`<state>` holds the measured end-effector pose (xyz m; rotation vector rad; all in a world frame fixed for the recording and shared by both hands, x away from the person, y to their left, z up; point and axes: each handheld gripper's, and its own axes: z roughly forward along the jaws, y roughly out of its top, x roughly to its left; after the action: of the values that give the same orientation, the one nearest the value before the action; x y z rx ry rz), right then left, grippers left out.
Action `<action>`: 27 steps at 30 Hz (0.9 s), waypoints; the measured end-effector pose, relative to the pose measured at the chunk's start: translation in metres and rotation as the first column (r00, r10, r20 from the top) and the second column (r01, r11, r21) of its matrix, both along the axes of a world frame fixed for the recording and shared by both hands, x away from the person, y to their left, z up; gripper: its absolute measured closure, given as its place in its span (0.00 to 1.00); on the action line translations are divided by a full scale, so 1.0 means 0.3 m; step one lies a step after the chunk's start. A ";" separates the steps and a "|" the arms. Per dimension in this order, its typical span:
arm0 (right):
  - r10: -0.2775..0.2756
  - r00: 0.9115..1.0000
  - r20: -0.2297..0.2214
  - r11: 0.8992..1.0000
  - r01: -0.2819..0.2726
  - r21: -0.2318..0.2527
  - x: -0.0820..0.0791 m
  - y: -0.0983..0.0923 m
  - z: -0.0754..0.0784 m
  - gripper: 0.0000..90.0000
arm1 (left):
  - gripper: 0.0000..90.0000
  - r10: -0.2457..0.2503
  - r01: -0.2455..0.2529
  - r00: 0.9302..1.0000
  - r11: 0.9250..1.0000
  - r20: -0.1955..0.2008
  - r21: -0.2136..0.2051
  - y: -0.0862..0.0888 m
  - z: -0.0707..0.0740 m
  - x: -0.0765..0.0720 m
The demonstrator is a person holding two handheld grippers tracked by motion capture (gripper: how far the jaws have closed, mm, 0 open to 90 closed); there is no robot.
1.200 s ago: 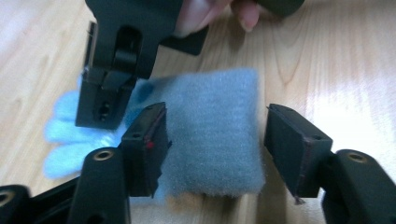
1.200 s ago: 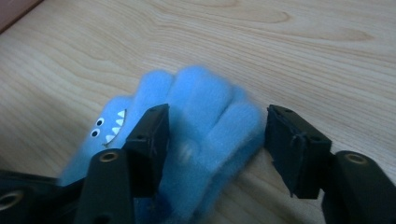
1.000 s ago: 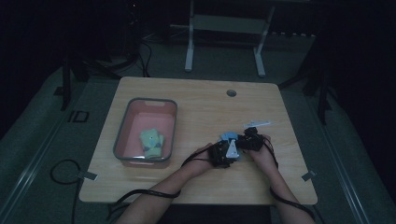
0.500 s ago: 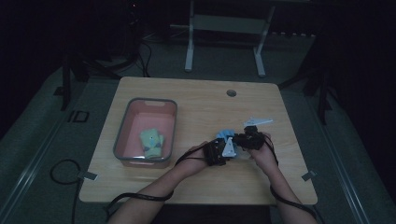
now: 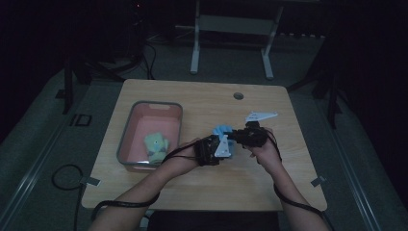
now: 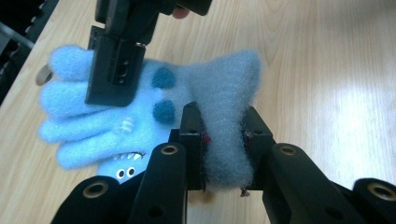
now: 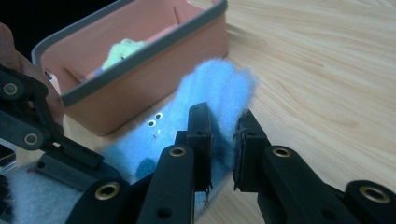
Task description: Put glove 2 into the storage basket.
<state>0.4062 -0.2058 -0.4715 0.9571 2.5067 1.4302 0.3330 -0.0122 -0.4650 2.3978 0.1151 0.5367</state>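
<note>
Both sets of jaws are clamped on the blue glove (image 6: 154, 107), cuff and fingers, above the surface (image 5: 269, 178) beside the pink bin (image 5: 126, 144); carry it level, grips matched, into that bin.

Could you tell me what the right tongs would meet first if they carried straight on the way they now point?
Probably the pink bin holding a green glove, past the blue glove the right tongs grip; depth is unclear.
</note>
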 end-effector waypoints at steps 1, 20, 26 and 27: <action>0.000 1.000 0.000 1.000 0.000 0.000 0.000 0.000 0.000 0.89 | 0.85 0.002 -0.002 1.000 1.000 0.001 0.004 0.009 0.004 -0.001; 0.129 0.992 0.004 0.991 -0.129 0.035 0.041 0.339 0.075 0.89 | 0.85 0.093 -0.093 0.996 0.995 -0.002 0.047 0.292 0.063 -0.012; 0.156 0.988 0.004 0.987 -0.156 0.034 0.057 0.439 0.074 0.89 | 0.85 0.118 -0.117 0.993 0.991 -0.002 0.062 0.367 0.067 -0.015; 0.160 0.987 0.004 0.986 -0.160 0.035 0.060 0.456 0.074 0.89 | 0.85 0.124 -0.124 0.992 0.990 0.006 0.064 0.402 0.070 -0.015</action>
<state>0.4241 -0.0690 -0.4492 0.7744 2.6185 1.5231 0.3285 0.1084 -0.4441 2.4647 0.2516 0.6083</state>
